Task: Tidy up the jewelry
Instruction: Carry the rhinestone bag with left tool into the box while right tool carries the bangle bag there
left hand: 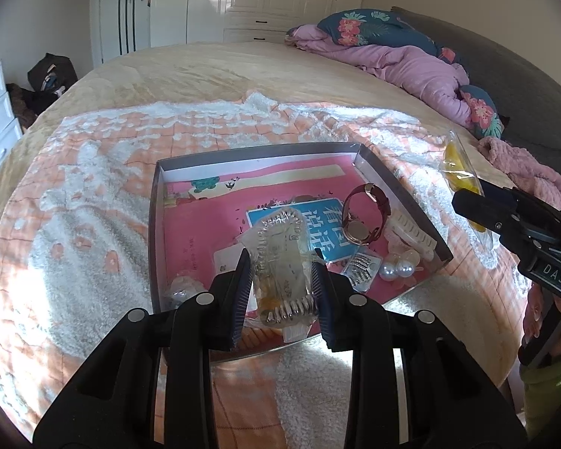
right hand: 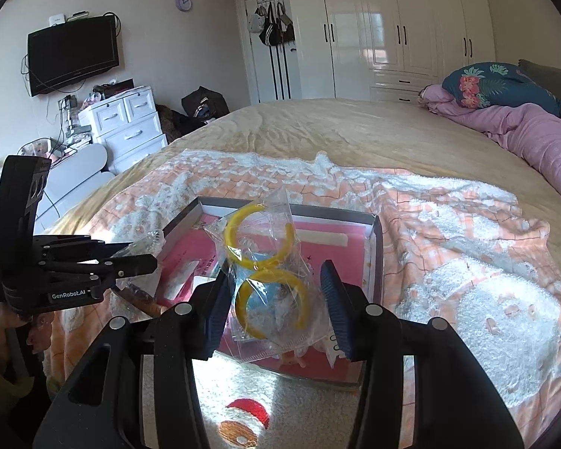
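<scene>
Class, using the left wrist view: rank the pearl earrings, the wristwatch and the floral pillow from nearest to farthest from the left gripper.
1. Pearl earrings: in the box, just right of the left gripper.
2. Wristwatch: deeper in the box, beyond the pearls.
3. Floral pillow: far end of the bed, upper right.

The left gripper (left hand: 282, 275) is clamped on a clear plastic bag (left hand: 280, 258) with a silvery beaded bracelet (left hand: 290, 312) inside, held over the near end of a shallow grey box (left hand: 404, 194). The box lies on an orange-and-white blanket (left hand: 93, 187) on the bed. Inside the box, toward its right wall, lie a watch (left hand: 366, 217) with a dark red strap, a pale hair claw (left hand: 411, 234) and two pearl beads (left hand: 396, 271). Right of the box, the right gripper (left hand: 463, 202) holds a bag with yellow rings (left hand: 460, 172).
</scene>
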`<action>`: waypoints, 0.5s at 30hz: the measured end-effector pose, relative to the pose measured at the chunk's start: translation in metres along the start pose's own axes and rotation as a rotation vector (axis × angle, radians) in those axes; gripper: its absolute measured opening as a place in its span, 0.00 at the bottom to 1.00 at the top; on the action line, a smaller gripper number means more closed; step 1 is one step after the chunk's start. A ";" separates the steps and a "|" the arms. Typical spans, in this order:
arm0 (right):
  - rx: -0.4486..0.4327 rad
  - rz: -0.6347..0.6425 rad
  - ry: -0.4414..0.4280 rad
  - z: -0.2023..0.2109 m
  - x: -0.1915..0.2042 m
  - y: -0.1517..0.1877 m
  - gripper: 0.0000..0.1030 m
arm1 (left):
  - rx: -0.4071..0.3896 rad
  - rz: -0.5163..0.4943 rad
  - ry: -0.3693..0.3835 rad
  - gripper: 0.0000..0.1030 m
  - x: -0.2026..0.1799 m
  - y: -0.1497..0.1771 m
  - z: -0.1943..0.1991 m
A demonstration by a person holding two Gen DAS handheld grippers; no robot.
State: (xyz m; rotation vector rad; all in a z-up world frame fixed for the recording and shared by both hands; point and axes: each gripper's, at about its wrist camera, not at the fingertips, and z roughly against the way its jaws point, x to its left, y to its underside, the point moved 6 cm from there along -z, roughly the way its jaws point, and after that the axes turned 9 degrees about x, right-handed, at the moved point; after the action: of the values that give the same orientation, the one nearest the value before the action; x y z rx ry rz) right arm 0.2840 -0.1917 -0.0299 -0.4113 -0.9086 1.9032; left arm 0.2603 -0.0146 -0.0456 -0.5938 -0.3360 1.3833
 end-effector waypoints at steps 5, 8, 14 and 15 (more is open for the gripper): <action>0.029 0.020 0.019 -0.013 0.007 0.003 0.44 | 0.005 0.015 -0.003 0.23 0.008 0.003 -0.006; 0.055 0.022 0.022 -0.025 0.010 0.006 0.44 | 0.014 0.019 -0.007 0.23 0.012 0.005 -0.010; 0.098 0.047 0.011 -0.045 0.022 0.012 0.44 | 0.024 0.009 -0.007 0.23 0.013 0.004 -0.018; 0.106 0.051 0.009 -0.048 0.024 0.013 0.44 | 0.029 -0.002 -0.011 0.23 0.012 0.004 -0.020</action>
State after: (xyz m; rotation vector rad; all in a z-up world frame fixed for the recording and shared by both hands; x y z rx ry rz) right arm 0.2937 -0.1546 -0.0689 -0.3824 -0.7947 1.9852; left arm 0.2700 -0.0060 -0.0658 -0.5625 -0.3248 1.3878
